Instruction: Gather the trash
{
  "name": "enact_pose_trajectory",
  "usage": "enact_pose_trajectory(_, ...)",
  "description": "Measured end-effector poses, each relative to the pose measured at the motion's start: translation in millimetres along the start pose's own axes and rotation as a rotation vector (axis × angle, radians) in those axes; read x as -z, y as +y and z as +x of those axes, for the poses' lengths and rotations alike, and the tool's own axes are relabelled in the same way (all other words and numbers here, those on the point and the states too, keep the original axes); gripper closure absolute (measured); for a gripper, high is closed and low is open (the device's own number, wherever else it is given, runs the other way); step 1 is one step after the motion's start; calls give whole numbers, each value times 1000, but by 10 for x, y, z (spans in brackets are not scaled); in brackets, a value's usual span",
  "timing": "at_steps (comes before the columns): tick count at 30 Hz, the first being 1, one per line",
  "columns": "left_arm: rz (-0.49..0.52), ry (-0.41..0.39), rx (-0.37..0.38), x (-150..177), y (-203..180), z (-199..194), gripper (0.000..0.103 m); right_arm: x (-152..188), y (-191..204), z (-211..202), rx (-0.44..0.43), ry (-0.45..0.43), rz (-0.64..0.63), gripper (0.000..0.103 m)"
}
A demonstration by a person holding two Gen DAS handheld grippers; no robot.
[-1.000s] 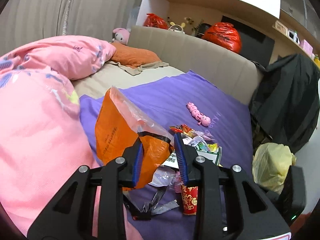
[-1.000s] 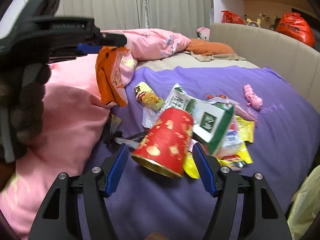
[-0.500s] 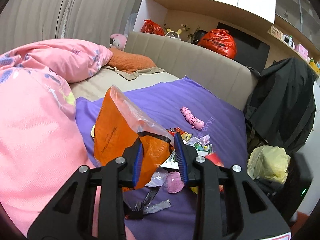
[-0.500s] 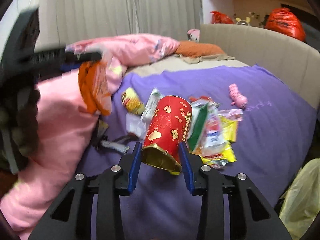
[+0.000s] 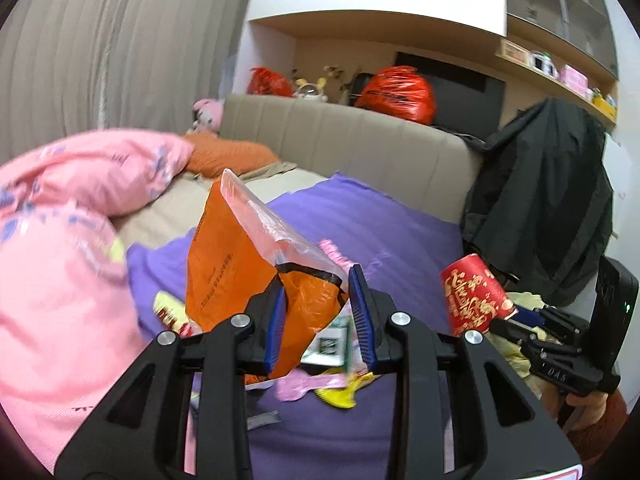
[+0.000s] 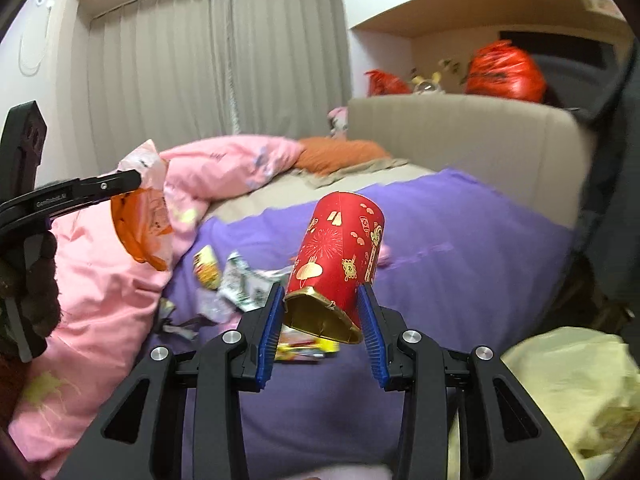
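My left gripper (image 5: 318, 314) is shut on an orange plastic bag (image 5: 236, 264) and holds it up above the purple bedspread (image 5: 384, 232). My right gripper (image 6: 320, 320) is shut on a red paper cup with gold print (image 6: 340, 256), lifted off the bed, its squashed gold rim towards me. The cup also shows in the left wrist view (image 5: 474, 300), to the right of the bag. The bag and left gripper show at the left of the right wrist view (image 6: 140, 220). Loose wrappers (image 6: 236, 284) lie on the bedspread below.
A pink quilt (image 5: 60, 280) is heaped on the left. A beige headboard (image 5: 360, 148) stands behind, with red bags (image 5: 396, 94) on it. A dark jacket (image 5: 552, 200) hangs at the right. A pale yellow bag (image 6: 560, 392) sits at the bed's right side.
My right gripper closed on the red cup and lifted it off the bed. My left gripper kept hold of the orange bag and rose a little.
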State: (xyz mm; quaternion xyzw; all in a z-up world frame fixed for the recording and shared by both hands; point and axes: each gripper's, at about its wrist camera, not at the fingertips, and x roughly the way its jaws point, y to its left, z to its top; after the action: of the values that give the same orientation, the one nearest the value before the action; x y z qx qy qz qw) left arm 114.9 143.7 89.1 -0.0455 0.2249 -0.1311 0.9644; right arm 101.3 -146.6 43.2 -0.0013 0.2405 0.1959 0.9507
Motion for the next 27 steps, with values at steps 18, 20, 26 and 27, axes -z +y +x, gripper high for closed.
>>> enact_pose_trajectory(18, 225, 159, 668, -68, -3147, 730, 74, 434, -1941, -1834, 510, -108, 118, 67)
enact_pose_trajectory(20, 209, 214, 763, 36, -3418, 915, 74, 518, -2083, -1939, 530, -105, 142, 67)
enact_pose_trajectory(26, 84, 431, 944, 370, -3821, 1680, 74, 720, -2323, -1979, 513, -78, 182, 67)
enact_pose_trajectory(27, 94, 456, 905, 439, -3841, 1805, 74, 737, -2337, -1942, 498, -72, 193, 67)
